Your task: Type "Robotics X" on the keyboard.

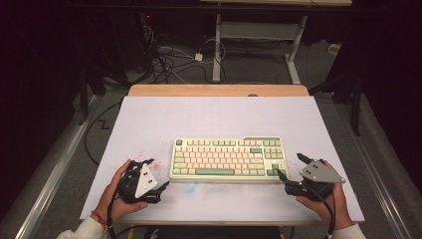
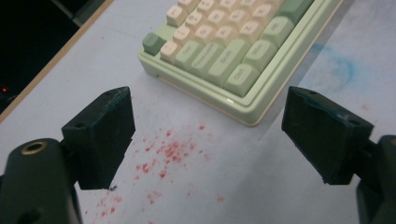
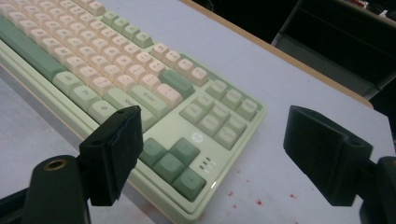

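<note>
A pale green keyboard (image 1: 228,158) with cream and green keys lies flat in the middle of the white table top (image 1: 209,117). My left gripper (image 1: 158,175) rests on the table just left of it, jaws wide apart and holding nothing. In the left gripper view the keyboard's near left corner (image 2: 243,81) lies ahead, between the jaws of my left gripper (image 2: 208,135). My right gripper (image 1: 290,167) sits at the keyboard's right end, open and holding nothing. In the right gripper view the arrow-key corner (image 3: 187,175) lies between the jaws of my right gripper (image 3: 212,154).
Red specks (image 2: 163,154) and a faint blue smear (image 2: 338,70) mark the table surface. A wooden edge (image 1: 219,90) runs along the table's far side. Beyond it are cables (image 1: 169,59) on the floor and a desk frame (image 1: 259,35).
</note>
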`<state>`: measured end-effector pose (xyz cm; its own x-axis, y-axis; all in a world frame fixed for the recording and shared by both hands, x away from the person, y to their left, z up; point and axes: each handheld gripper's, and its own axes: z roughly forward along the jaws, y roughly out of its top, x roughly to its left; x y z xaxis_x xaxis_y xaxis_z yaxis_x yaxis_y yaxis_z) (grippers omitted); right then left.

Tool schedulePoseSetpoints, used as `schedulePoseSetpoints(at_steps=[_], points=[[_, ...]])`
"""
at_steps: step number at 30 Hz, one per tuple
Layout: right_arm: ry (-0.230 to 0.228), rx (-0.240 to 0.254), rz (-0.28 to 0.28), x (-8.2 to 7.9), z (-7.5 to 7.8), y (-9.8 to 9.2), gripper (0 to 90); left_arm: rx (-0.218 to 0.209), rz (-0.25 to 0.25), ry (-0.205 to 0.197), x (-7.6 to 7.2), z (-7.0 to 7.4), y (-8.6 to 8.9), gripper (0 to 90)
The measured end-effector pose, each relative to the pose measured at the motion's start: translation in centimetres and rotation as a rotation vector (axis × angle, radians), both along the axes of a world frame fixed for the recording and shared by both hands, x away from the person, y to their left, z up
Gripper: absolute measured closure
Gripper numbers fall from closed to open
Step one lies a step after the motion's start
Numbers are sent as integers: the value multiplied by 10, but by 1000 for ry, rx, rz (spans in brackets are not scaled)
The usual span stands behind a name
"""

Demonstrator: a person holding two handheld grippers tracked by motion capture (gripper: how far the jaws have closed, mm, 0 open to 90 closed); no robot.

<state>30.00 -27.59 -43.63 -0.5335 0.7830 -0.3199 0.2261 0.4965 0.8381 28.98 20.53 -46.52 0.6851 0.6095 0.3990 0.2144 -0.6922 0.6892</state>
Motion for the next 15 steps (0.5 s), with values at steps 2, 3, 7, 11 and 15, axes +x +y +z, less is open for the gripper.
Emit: schedulePoseSetpoints(at_steps=[2, 3, 7, 11, 15], points=[[4, -3, -13, 0, -3, -4, 203, 3, 8, 14, 1, -3, 3, 161], [8, -2, -14, -1, -5, -6, 203, -1, 13, 23, 2, -5, 5, 161], [33, 0, -29, -2, -15, -14, 203, 4, 15, 48, 1, -12, 9, 161], [53, -4, -35, -1, -22, -16, 203, 8, 21, 63, 0, -15, 11, 161], [40, -13, -23, -3, -22, -13, 203, 4, 19, 43, -2, -13, 9, 161]])
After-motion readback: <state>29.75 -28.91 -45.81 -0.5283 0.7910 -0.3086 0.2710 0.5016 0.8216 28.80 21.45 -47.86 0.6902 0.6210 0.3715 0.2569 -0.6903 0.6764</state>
